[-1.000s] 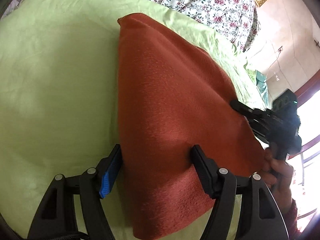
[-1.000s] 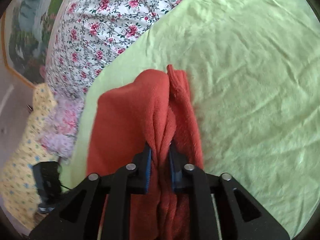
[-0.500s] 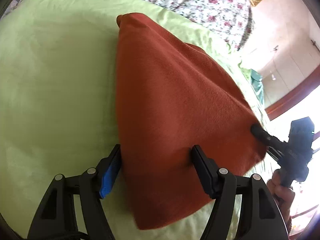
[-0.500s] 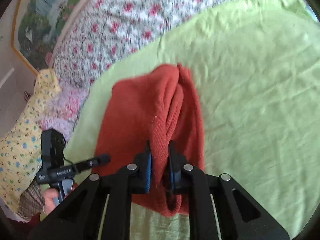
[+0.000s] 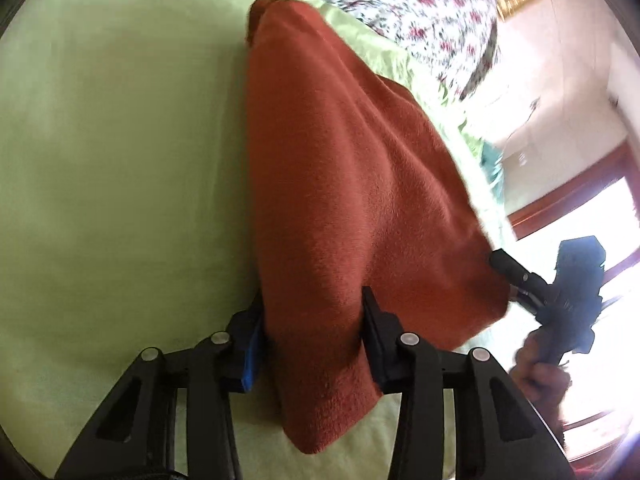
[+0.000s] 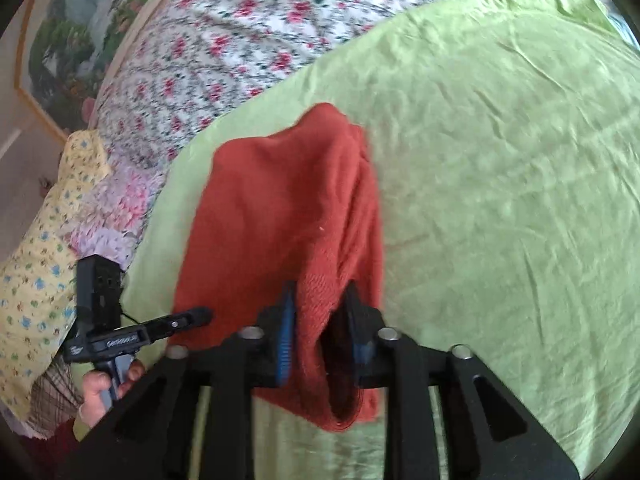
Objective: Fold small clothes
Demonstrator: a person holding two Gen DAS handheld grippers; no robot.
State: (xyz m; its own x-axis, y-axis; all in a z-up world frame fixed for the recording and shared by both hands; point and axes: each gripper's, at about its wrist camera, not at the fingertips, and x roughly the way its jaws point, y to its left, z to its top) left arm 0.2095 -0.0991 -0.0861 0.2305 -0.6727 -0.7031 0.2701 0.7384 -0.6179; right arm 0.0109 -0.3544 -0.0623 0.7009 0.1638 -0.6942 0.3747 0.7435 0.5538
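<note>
A rust-red knit garment (image 5: 344,184) lies folded on the light green sheet (image 5: 112,152), its near edge lifted by both grippers. My left gripper (image 5: 314,320) is closing on the garment's near left edge, the cloth bunched between its jaws and hanging below them. My right gripper (image 6: 320,308) has the garment's (image 6: 276,208) near right edge between its jaws, which stand slightly apart. The right gripper shows in the left wrist view (image 5: 500,262) at the garment's corner. The left gripper shows in the right wrist view (image 6: 200,316) at the other corner.
A floral quilt (image 6: 240,40) covers the bed behind the sheet. A yellow patterned pillow (image 6: 36,280) lies at the left. A framed picture (image 6: 72,28) hangs on the wall. A window (image 5: 600,216) glares at the right.
The left jaws have narrowed onto the cloth. The right jaws have opened a little. Both grippers have pulled the garment's near edge back and up; the right one has moved further apart.
</note>
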